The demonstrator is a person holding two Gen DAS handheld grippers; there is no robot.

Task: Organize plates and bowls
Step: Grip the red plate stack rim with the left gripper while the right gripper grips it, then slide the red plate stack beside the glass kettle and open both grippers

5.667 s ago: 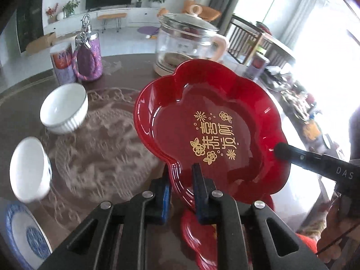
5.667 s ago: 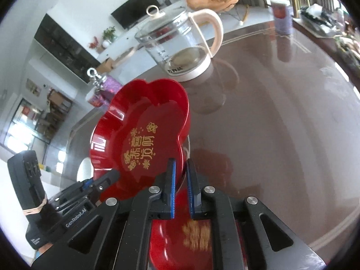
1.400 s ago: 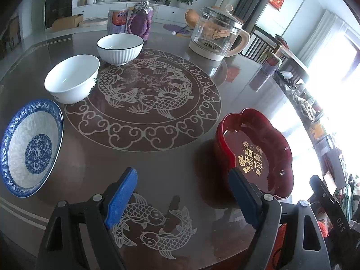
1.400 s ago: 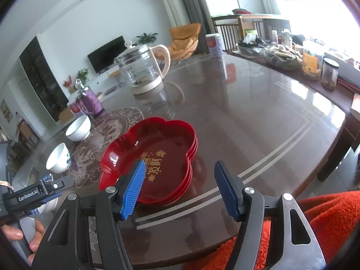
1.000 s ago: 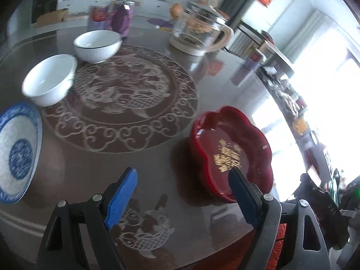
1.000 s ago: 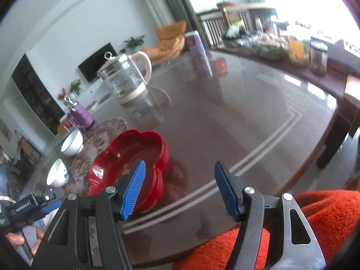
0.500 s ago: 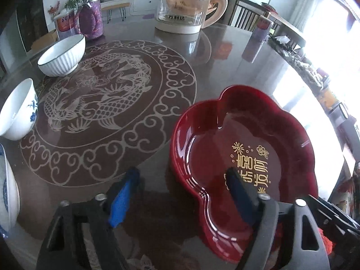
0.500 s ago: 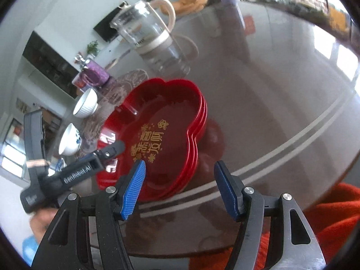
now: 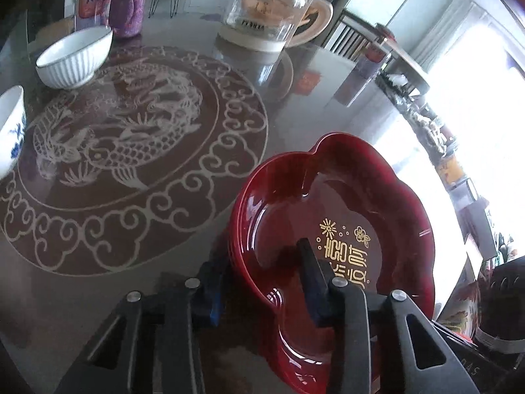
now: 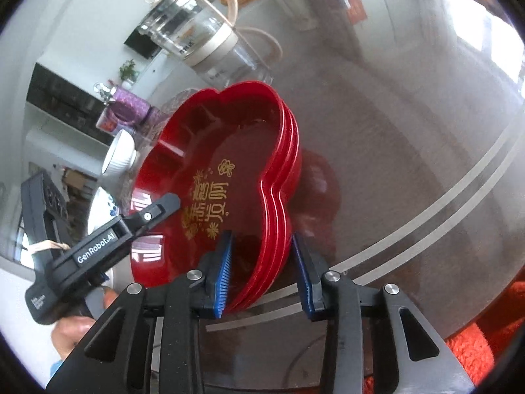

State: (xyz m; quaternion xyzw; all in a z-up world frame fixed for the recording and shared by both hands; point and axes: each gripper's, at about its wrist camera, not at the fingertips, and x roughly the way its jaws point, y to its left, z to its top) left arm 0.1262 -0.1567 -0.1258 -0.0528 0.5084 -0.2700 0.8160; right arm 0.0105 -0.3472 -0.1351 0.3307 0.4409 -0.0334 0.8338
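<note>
A stack of red flower-shaped plates (image 9: 377,203) (image 10: 213,151) with gold lettering rests on the dark glass table. My left gripper (image 9: 259,256) straddles the stack's near-left rim, one finger outside the wall and one inside the top plate. Its jaws are closing and its pads meet the wall. In the right wrist view one of its fingers (image 10: 160,208) lies inside the top plate. My right gripper (image 10: 261,236) straddles the opposite rim, blue pads on both sides. Its jaws are closing against the stacked edges. A ribbed white bowl (image 9: 73,59) (image 10: 119,157) and a blue-patterned bowl (image 9: 10,131) stand far left.
A glass kettle (image 9: 265,10) (image 10: 193,32) and a purple jar (image 9: 126,10) stand at the table's far side. The dragon pattern (image 9: 124,138) lies between the bowls and the plates. A person's hand (image 10: 75,325) holds the left gripper. Orange-red cloth (image 10: 475,344) lies beyond the near table edge.
Both grippers dropped from above the table onto the red stack. Their wide jaws have narrowed around opposite rims. Earlier, they carried a single red plate above another.
</note>
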